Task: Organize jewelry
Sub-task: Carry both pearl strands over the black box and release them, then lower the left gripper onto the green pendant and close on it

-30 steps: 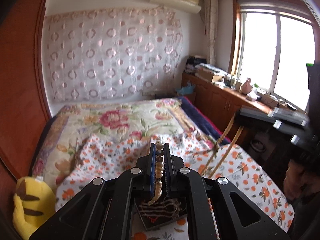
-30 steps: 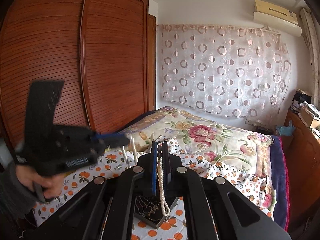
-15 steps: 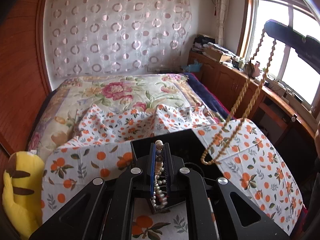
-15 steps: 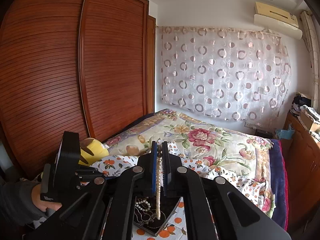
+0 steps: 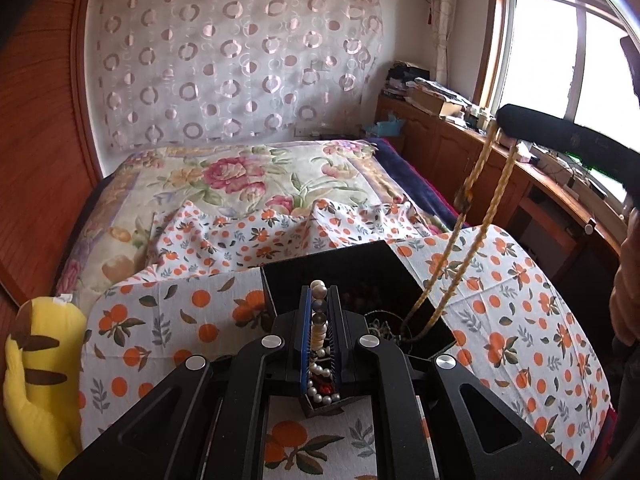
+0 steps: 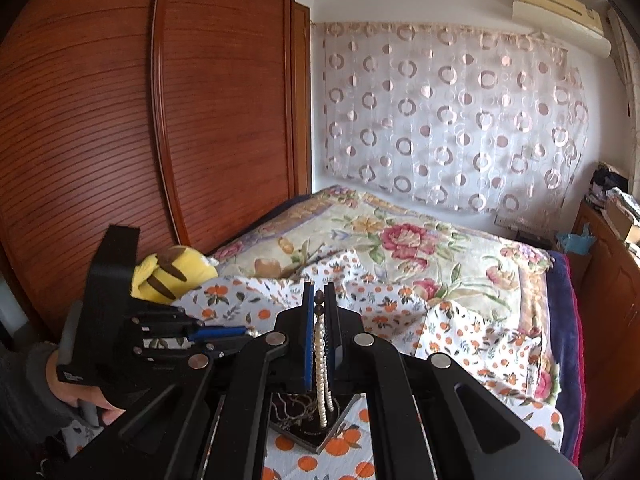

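Note:
My left gripper (image 5: pixel 320 296) is shut on a pearl bracelet (image 5: pixel 318 332) with some darker beads, low over a black jewelry box (image 5: pixel 340 276) on the orange-print cloth. My right gripper (image 6: pixel 319 296) is shut on a long pale bead necklace (image 6: pixel 323 364) that hangs down into the box (image 6: pixel 316 436). In the left wrist view the right gripper (image 5: pixel 500 120) is high at the right, and the necklace (image 5: pixel 472 216) hangs from it as a golden double strand into the box. In the right wrist view the left gripper (image 6: pixel 250 332) is low at the left.
The box sits on an orange-print cloth (image 5: pixel 160 320) over a floral bedspread (image 5: pixel 240 176). A yellow plush toy (image 5: pixel 36 372) lies at the left. A wooden wardrobe (image 6: pixel 120 120) stands left, a cabinet (image 5: pixel 440 148) and window right. More jewelry (image 6: pixel 292 408) lies in the box.
My left gripper has come down with the bracelet, close over the box. My right gripper has lifted the necklace higher, with its lower end still in the box.

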The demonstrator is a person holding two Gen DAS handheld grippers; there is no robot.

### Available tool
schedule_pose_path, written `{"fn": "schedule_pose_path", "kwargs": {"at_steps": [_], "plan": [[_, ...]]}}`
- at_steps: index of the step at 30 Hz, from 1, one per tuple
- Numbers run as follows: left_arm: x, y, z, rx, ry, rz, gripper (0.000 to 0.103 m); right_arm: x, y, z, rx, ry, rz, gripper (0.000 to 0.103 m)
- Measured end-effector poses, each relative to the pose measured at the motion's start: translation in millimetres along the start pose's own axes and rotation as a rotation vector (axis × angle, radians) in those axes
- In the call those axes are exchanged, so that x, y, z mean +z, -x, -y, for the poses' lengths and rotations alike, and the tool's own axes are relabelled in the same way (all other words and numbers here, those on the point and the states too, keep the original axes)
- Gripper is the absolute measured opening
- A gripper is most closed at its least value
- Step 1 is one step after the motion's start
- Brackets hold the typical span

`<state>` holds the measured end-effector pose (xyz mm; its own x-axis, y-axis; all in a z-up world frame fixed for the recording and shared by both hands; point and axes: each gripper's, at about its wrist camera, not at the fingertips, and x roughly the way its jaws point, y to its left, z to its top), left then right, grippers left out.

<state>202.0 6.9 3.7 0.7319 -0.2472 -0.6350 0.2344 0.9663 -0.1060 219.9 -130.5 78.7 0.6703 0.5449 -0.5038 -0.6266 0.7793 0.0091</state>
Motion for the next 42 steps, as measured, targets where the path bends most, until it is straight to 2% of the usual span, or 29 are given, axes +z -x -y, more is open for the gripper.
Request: {"fn": "schedule_pose_path", "kwargs": {"at_steps": [10, 16, 21, 28, 30, 34, 40, 41, 42], "plan": [[-11, -10, 5, -0.001, -0.009, -0.029, 0.007, -49, -46, 2, 0.021, -0.047, -0.145, 0.006], [-12, -21, 7, -0.009, -0.012, -0.052, 0.007, -64, -60, 5, 0.028, -0.069, -0.195, 0.007], [-13, -20, 8, -0.011, -0.015, -0.047, 0.007, -72, -52, 8, 0.017, -0.083, -0.191, 0.014], [-31, 0, 18, -0.013, -0.029, -0.033, 0.012, -91, -27, 0, 0.013, -0.094, -0.186, 0.014], [-39, 8, 21, -0.016, -0.032, -0.030, 0.018, -104, -17, -6, 0.014, -0.093, -0.193, 0.014], [-66, 22, 30, -0.020, -0.039, -0.045, 0.018, -132, -3, -18, 0.015, -0.097, -0.220, 0.014], [-99, 36, 37, -0.026, -0.034, -0.070, 0.018, -179, 3, -33, 0.021, -0.108, -0.309, 0.014], [-103, 37, 37, -0.026, -0.033, -0.074, 0.018, -183, 3, -34, 0.023, -0.111, -0.318, 0.017], [-107, 38, 38, -0.026, -0.030, -0.078, 0.018, -188, 3, -35, 0.024, -0.111, -0.329, 0.024]]}}
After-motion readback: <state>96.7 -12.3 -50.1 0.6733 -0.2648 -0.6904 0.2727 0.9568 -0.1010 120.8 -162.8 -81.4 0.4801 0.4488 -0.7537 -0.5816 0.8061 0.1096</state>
